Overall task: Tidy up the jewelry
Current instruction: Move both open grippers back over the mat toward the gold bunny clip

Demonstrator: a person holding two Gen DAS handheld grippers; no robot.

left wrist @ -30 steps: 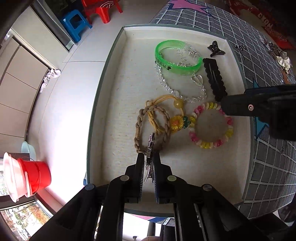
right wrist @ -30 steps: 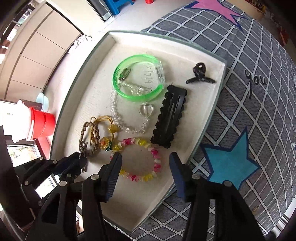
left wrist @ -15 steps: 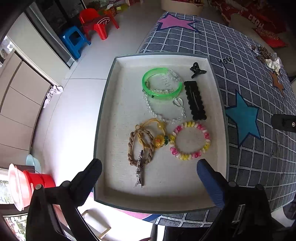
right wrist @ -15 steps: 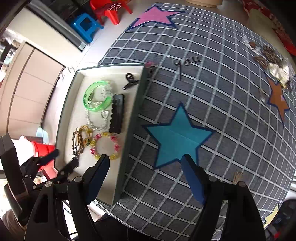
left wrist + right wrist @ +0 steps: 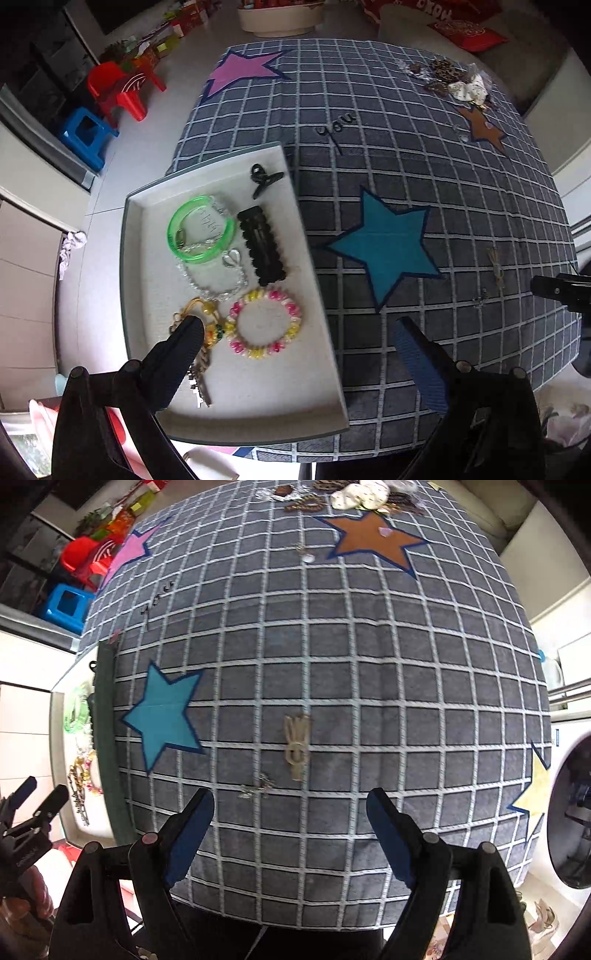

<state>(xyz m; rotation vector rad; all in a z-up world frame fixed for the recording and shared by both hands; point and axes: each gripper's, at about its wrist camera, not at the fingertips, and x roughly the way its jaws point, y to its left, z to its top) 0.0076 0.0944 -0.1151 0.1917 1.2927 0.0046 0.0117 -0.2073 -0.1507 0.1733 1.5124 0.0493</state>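
Right tool hovers spread and empty just short of the small tan woven charm, right of the white jewelry tray, ready to collect it; left tool gapes empty over the tray.

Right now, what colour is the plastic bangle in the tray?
Translucent bright green bangle; clearest in the left wrist view.
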